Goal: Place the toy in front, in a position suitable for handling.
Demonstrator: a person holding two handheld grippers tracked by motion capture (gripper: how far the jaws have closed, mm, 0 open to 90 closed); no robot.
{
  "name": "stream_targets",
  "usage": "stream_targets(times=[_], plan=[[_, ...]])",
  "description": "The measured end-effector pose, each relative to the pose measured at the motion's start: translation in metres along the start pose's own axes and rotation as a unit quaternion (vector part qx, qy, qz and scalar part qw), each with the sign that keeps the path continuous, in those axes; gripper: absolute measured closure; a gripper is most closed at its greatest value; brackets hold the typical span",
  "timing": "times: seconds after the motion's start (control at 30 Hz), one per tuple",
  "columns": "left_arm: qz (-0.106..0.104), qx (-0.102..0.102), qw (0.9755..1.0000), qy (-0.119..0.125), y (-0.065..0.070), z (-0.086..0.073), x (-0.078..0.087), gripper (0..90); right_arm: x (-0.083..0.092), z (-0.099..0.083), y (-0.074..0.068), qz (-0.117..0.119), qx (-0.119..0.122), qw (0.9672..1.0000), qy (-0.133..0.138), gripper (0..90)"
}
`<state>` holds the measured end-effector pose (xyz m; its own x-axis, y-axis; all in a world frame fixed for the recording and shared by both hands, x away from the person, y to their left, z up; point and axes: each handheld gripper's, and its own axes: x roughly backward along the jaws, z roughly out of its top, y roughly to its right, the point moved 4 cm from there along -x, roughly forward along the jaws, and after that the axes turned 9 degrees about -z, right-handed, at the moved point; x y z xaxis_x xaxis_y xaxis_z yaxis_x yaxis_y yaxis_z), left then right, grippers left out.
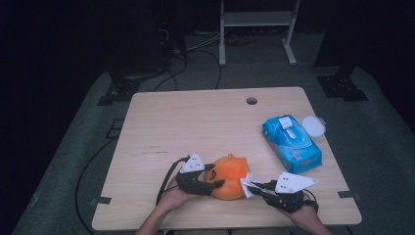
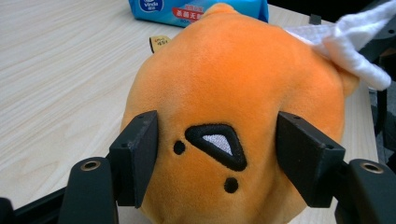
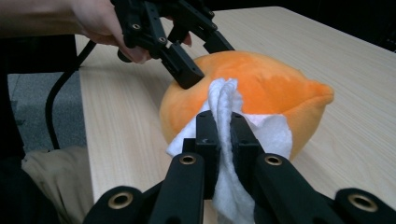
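Left hand-held gripper [image 1: 209,176]: black, two-jaw, grey three-cornered plate on top, held in the person's left hand [image 1: 172,197] at the near edge of the bench. Jaws spread wide, one on each side of the round orange plush toy [image 2: 233,93]; in the left gripper view both pads [image 2: 140,154] press against the toy's flanks, either side of its stitched black-and-white triangular mark and two black dots.

Right hand-held gripper [image 3: 223,135]: black, same build, held in the person's right hand [image 1: 306,215]. Jaws closed tight on a folded white cloth wipe [image 3: 224,100], which stands up between them and hangs down below. The wipe touches the side of the orange plush toy directly ahead of this gripper.

Round orange plush toy: rests on the light wooden bench [image 1: 195,122], between the two grippers, with a small tag at its far side.

Blue soft pack of wet wipes [image 1: 292,142]: lies on the bench beyond the right hand-held gripper, well apart from the toy, white flap on top.

Round white plastic lid [image 1: 313,126]: just beside the pack's far corner.

Round cable hole [image 1: 251,101]: in the bench near its far edge.

White metal frame [image 1: 257,29]: on the floor beyond the bench.
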<state>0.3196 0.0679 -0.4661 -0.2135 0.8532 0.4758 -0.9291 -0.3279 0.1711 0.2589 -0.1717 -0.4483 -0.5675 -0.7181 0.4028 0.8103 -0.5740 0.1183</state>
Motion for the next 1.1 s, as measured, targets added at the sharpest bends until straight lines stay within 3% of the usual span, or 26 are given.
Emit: stream_targets(times=[0.17, 0.27, 0.4, 0.57, 0.73, 1.1], plan=[[0.004, 0.004, 1.0, -0.002, -0.001, 0.007, -0.006, 31.6, -0.012, 0.006, 0.002, -0.011, 0.01, 0.9999, 0.004, 84.3], [0.003, 0.011, 0.9999, -0.003, -0.002, 0.012, -0.01, 31.4, -0.02, 0.011, -0.005, 0.0, 0.015, 0.9998, 0.012, 84.3], [0.005, 0.015, 0.9999, -0.003, -0.002, 0.014, -0.012, 31.7, -0.027, 0.011, -0.017, 0.007, 0.04, 0.9992, -0.002, 84.3], [-0.001, 0.01, 0.9999, -0.003, 0.001, 0.009, -0.008, 32.2, -0.013, 0.006, -0.001, -0.025, 0.027, 0.9993, -0.001, 84.4], [-0.002, -0.025, 0.9996, -0.01, 0.013, 0.006, -0.007, 32.2, -0.006, 0.001, 0.018, -0.055, 0.002, 0.9985, -0.001, 84.4], [0.002, -0.067, 0.9974, -0.027, 0.032, -0.001, -0.005, 32.2, -0.03, 0.017, 0.034, -0.058, -0.025, 0.9979, 0.011, 84.3]])
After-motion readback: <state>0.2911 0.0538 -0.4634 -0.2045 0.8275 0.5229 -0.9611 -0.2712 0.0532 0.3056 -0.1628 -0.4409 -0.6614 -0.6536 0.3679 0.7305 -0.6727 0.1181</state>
